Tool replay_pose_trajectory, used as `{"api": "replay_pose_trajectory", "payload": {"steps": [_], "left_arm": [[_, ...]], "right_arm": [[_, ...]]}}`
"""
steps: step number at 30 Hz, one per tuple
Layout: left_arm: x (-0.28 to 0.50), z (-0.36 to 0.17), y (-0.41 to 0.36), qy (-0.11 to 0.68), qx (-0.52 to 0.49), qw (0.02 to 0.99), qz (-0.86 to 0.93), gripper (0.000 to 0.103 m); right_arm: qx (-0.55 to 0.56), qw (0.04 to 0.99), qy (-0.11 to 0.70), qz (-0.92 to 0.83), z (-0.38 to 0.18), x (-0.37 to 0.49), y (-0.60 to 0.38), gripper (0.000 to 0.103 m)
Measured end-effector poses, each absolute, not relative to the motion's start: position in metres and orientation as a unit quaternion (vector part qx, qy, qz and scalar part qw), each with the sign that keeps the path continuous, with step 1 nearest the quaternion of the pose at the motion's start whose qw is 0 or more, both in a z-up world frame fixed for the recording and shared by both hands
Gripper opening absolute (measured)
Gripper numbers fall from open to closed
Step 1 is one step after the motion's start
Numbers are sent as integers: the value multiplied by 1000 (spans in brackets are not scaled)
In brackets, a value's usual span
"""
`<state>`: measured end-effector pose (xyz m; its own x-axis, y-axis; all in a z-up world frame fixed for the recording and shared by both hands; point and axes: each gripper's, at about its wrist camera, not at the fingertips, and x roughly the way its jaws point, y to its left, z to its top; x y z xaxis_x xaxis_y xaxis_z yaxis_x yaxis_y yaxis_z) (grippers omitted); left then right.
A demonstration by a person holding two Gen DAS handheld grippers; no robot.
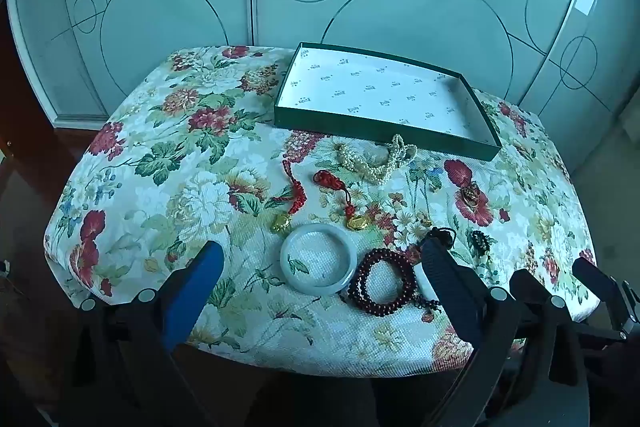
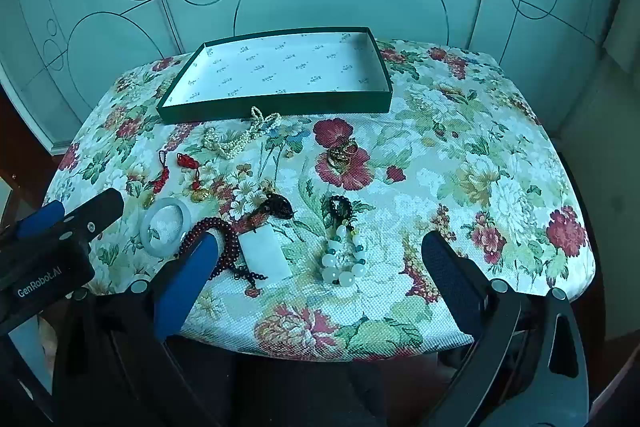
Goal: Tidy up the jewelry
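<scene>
Left wrist view
- step: start of the job as I read it, nothing is in the green box (image 1: 384,135) yet, its white floor is bare
- left gripper (image 1: 320,259): jaws spread wide, holding nothing, low at the near table edge
- under it: jade bangle (image 1: 318,259) lies flat between my two fingers, dark red bead bracelet (image 1: 382,281) just beside it to the right, touching the black finger side
- further out: two red-cord gold charms (image 1: 352,203) near the bangle, pearl strand (image 1: 378,157) heaped just in front of the box wall
- table: floral cloth (image 1: 160,147)

Right wrist view
- right gripper (image 2: 320,255): also released, wide, empty
- under it: white jade bead bracelet (image 2: 344,263) between the fingers, white rectangular card or pendant (image 2: 266,253) left of it, which one I cannot tell
- rings: small gold pile (image 2: 342,153) mid-table, apart from the rest
- box: far left-centre, well apart from both grippers

Next move, my call
- left: drop over the bangle rim, pinch one side, carry to box
- care: bangle is smooth and hard, likely to slip; bead strands sit close, could snag
</scene>
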<state>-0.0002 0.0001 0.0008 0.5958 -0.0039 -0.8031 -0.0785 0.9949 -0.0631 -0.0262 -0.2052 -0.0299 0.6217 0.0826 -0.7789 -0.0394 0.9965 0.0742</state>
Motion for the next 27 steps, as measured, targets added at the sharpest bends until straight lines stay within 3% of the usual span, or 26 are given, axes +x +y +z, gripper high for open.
{"api": "replay_pose_trajectory", "payload": {"steps": [27], "left_arm": [[-7, 14, -5, 425, -1, 905, 30, 98]], "right_arm": [[33, 902, 429, 39, -20, -34, -202, 101]]}}
